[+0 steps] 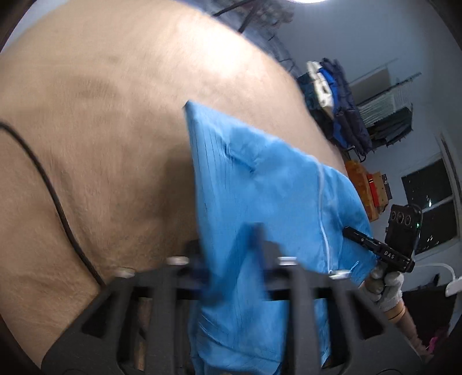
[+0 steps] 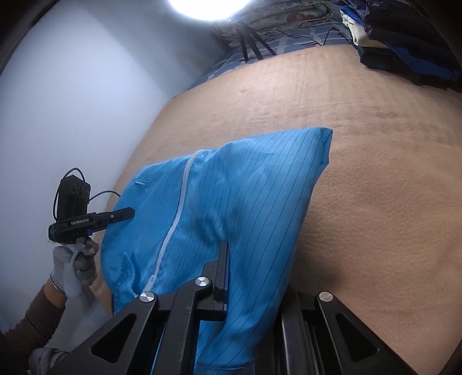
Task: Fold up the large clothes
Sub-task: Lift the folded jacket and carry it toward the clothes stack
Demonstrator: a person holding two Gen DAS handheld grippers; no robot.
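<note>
So that the blue zip jacket (image 2: 245, 187) comes up off the tan blanket (image 2: 375, 202), the right gripper (image 2: 223, 253) pinches it; the left gripper (image 1: 228, 242) gapes half-open around the cloth.

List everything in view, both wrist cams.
garment: one, light blue with dark pinstripes and a white zip, lifted over the blanket
blanket: one, tan, covering the surface
cable: one, black, lying on the blanket
clothes pile: one, dark and blue, at the blanket's far edge
window: one, dark, on the wall
lamp: one, white glare, overhead
left gripper: one, black, at the garment's edge, grip unclear
right gripper: one, black, shut on the garment
left hand, right hand: two, grey-white gloves, on the handles
</note>
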